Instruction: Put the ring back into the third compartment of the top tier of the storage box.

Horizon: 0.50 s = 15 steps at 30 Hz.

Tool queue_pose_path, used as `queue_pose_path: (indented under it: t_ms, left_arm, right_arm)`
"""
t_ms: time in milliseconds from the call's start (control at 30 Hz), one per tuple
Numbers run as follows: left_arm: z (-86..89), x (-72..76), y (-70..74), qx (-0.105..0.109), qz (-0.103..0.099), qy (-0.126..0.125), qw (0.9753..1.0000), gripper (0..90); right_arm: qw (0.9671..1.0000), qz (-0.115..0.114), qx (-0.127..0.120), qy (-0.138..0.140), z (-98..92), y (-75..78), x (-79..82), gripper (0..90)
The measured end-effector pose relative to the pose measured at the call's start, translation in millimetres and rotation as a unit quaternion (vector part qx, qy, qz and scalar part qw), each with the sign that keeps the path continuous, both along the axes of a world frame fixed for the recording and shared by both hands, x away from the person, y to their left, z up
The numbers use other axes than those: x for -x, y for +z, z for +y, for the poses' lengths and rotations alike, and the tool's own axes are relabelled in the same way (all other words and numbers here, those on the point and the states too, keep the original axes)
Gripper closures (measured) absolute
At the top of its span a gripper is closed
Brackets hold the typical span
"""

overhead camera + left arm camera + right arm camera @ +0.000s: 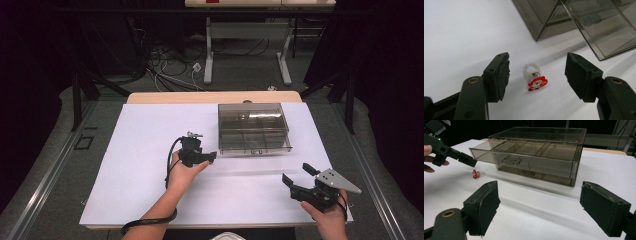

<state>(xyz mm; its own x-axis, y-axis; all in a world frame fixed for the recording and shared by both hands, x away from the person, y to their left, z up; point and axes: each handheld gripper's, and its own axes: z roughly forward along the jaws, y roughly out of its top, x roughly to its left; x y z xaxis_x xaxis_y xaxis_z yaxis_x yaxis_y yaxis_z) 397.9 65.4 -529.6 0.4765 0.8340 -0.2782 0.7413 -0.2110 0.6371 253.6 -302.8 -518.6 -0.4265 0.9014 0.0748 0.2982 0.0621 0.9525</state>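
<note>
The left tool [537, 72] hangs released over a small Santa ring [536, 81] lying on the white tabletop [150, 150], just beside the drawer box [254, 128]. The right tool [539, 210] is released too, well apart. The flat ring could slip from the closing pads. The right gripper view shows the top drawer [499, 153] pulled out.

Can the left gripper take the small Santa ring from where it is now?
Probably yes. The left gripper is open, and the Santa ring lies on the white table between its jaws with nothing in the way. The drawer box stands beyond it.
</note>
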Motion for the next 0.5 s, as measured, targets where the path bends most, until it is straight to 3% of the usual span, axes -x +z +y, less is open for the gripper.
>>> queue_pose_path:
  t_ms: [167, 500]
  left_arm:
    - [-3.0, -1.4, -2.2, 0.0, 0.025, -0.004, 0.9997, 37.6]
    - [-8.7, -3.7, -8.3, -0.014, 0.044, -0.002, 0.9989, 42.9]
  right_arm:
    - [1.0, 0.002, 0.0, 0.001, -0.1, 0.2, 0.3, 15.1]
    - [1.0, 0.002, -0.001, 0.003, -0.1, 0.0, 0.0, 15.1]
